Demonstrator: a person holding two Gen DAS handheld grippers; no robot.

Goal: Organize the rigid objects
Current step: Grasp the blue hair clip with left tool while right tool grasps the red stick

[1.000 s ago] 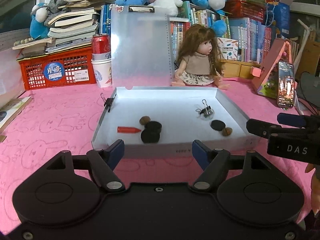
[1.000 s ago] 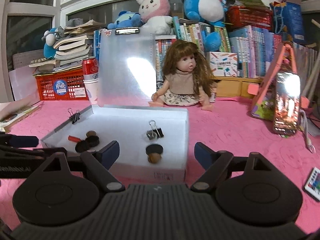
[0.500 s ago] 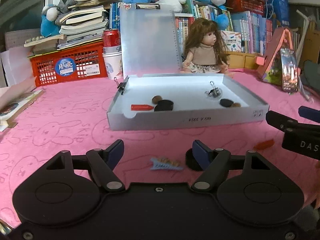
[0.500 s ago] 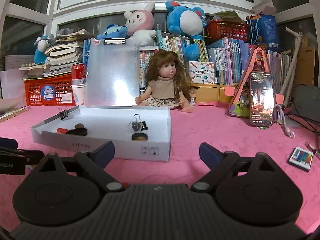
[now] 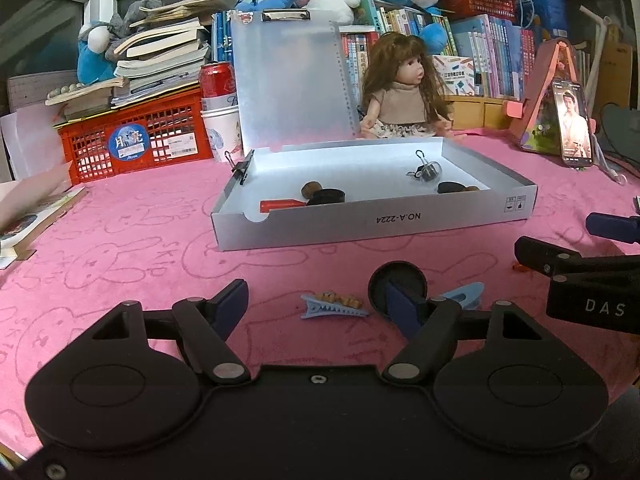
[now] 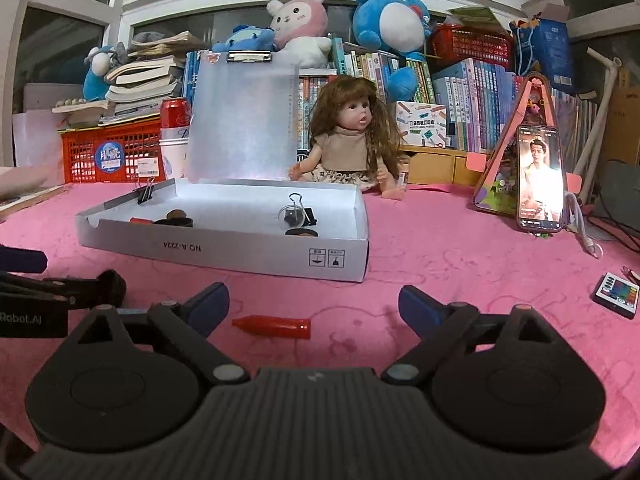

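Observation:
A white shallow box [image 5: 376, 222] with its lid up sits on the pink cloth; it also shows in the right wrist view [image 6: 224, 252]. Inside lie a red crayon [image 5: 280, 205], black discs [image 5: 326, 197], a binder clip [image 5: 426, 170]. My left gripper [image 5: 316, 306] is open and empty, low over a blue hair clip [image 5: 334, 306]; a black disc [image 5: 398, 286] sits by its right finger. My right gripper [image 6: 314, 308] is open and empty, a red crayon [image 6: 272, 326] lying between its fingers.
A second blue clip [image 5: 464, 294] lies beside the disc. A doll [image 6: 352, 144], an orange crate [image 5: 132, 140], a soda can [image 5: 216, 78] and books stand behind the box. A phone on a stand [image 6: 538, 178] and a small remote [image 6: 616, 294] are at the right.
Both grippers have drawn back from the box and dropped lower. The hair clips, the black disc and the loose red crayon on the cloth have come into view.

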